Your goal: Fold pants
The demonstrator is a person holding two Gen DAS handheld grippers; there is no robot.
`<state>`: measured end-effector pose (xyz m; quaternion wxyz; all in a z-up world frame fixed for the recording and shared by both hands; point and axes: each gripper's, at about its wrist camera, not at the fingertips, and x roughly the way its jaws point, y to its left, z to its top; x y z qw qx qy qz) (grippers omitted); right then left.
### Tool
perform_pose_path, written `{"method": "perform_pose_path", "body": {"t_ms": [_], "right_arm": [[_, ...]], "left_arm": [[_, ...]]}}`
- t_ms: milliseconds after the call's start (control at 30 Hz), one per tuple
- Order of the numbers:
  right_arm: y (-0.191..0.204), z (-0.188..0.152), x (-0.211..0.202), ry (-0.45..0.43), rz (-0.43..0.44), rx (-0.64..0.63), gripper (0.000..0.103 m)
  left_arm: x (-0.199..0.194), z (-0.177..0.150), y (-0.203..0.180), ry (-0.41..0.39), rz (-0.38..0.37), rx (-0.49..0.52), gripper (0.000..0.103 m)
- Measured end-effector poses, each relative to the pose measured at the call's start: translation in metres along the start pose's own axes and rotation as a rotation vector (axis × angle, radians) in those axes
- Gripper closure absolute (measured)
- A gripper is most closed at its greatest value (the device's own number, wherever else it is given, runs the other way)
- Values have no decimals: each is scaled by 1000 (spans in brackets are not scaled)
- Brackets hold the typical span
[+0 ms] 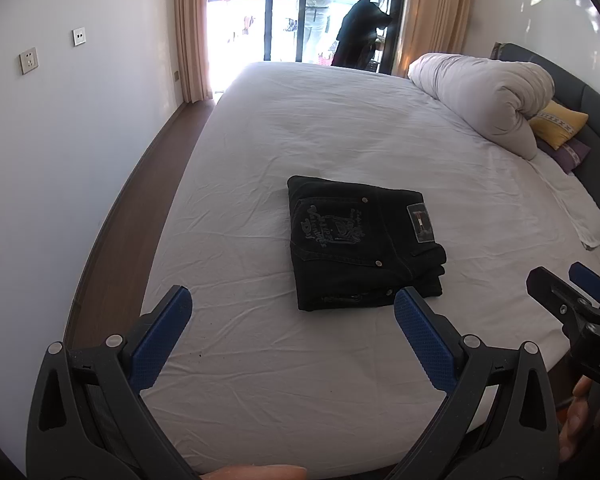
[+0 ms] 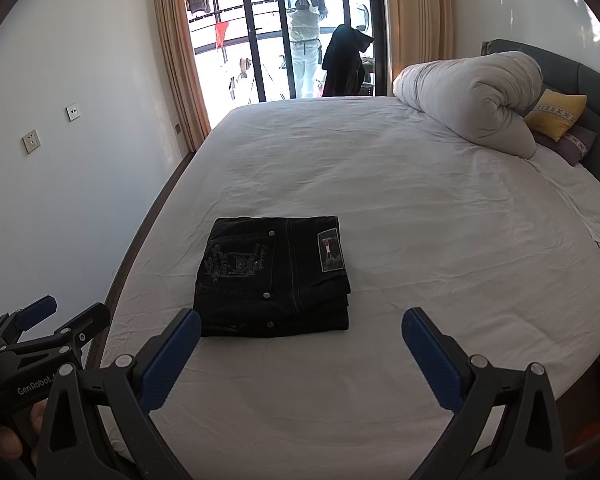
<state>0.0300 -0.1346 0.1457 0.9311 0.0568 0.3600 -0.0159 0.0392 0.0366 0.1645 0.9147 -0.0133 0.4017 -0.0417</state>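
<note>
Black jeans lie folded into a compact rectangle on the white bed sheet, back pocket embroidery and waist patch facing up. In the right wrist view the same pants sit just beyond the fingers. My left gripper is open above the sheet, short of the pants, with nothing between its blue pads. My right gripper is open too, held back from the pants' near edge and empty. Each gripper shows at the edge of the other's view: the right gripper and the left gripper.
A rolled white duvet lies at the head of the bed with a yellow cushion and a purple one behind it. A white wall and dark floor strip run along the left. A person stands on the balcony beyond the glass doors.
</note>
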Motion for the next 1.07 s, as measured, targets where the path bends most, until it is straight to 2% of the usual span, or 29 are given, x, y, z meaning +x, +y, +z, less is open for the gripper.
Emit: {"method": "perform_pose_path", "body": {"t_ms": [1067], "right_arm": [[-6, -17, -7, 21, 8, 0, 0]], "left_arm": [[8, -1, -1, 13, 12, 12, 0]]}}
